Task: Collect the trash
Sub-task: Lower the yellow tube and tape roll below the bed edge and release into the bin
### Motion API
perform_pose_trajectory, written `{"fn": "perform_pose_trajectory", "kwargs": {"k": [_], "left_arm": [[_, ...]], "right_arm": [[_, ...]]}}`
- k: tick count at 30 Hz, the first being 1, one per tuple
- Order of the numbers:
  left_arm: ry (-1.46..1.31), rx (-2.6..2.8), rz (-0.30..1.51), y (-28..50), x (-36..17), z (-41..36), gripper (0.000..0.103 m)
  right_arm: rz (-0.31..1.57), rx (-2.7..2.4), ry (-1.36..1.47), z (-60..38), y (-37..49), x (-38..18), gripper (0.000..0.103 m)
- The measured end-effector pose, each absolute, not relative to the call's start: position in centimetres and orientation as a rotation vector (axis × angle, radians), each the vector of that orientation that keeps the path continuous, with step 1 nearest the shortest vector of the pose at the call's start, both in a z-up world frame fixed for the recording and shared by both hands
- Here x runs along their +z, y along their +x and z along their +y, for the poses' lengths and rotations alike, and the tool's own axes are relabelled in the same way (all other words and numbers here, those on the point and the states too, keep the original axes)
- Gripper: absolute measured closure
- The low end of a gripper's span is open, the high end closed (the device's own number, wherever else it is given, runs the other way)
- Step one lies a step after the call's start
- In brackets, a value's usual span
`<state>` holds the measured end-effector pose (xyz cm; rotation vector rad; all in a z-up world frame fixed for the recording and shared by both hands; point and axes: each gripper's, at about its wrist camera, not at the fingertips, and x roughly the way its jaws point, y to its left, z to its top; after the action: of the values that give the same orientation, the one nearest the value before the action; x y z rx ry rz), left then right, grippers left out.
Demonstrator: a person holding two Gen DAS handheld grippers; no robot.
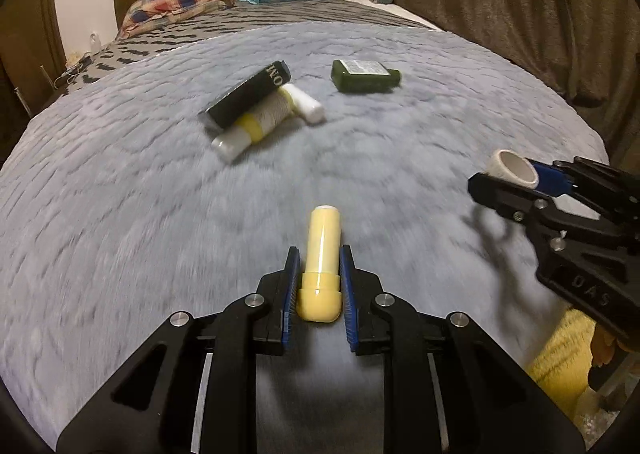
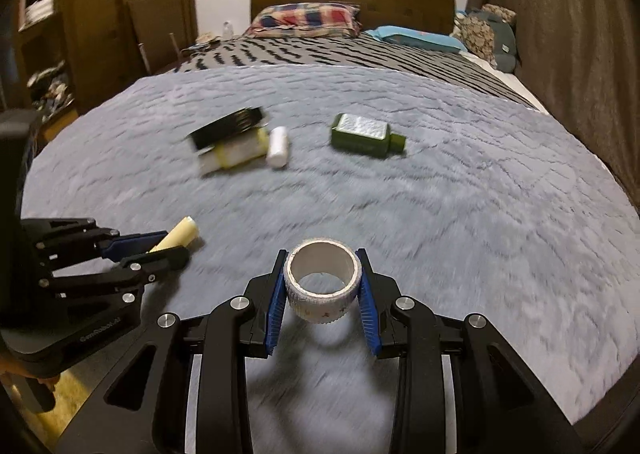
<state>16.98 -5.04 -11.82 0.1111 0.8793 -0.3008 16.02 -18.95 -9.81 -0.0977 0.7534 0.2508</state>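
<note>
Over a grey plush blanket [image 1: 120,214] spread on a bed, the left gripper [image 1: 319,286] is clenched on a pale yellow tube [image 1: 322,250], its blue pads [image 1: 291,286] pressing both sides of the capped end while the rest of the tube juts forward beyond the fingertips. The right gripper [image 2: 323,286] clasps a white tape roll [image 2: 322,280] between its blue pads, jaws only partly apart, the roll's hollow core facing the camera and lifted clear of the blanket, its shadow below. Farther up the blanket lies the remaining clutter: a black box [image 1: 250,92] resting across a yellow-and-white tube [image 1: 256,122], a small white cylinder [image 1: 306,104] touching them, and a dark green bottle [image 1: 364,76] lying on its side, apart to the right.
</note>
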Motion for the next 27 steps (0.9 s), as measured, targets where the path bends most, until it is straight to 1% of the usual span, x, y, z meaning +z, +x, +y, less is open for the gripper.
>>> {"fn": "perform_pose_trajectory", "kwargs": {"k": [10, 15, 20, 27], "left_arm": [[0.076, -0.31, 0.835, 8.2, -10.8, -4.5, 0.085], [0.046, -0.337, 0.83, 4.0, -11.3, -4.6, 0.085], [0.036, -0.342, 0.877, 0.7, -13.7, -4.3, 0.085], [0.015, -0.345, 0.979, -1.3, -18.1, -4.3, 0.085]], "right_arm": [[0.736, 0.281, -0.079, -18.6, 8.0, -9.8, 0.07], [0.751, 0.303, -0.04, -19.0, 4.8, -10.6, 0.07], [0.788, 0.317, -0.014, -19.3, 2.3, -12.3, 0.07], [0.863, 0.333, -0.014, -18.8, 0.7, -15.5, 0.07]]}}
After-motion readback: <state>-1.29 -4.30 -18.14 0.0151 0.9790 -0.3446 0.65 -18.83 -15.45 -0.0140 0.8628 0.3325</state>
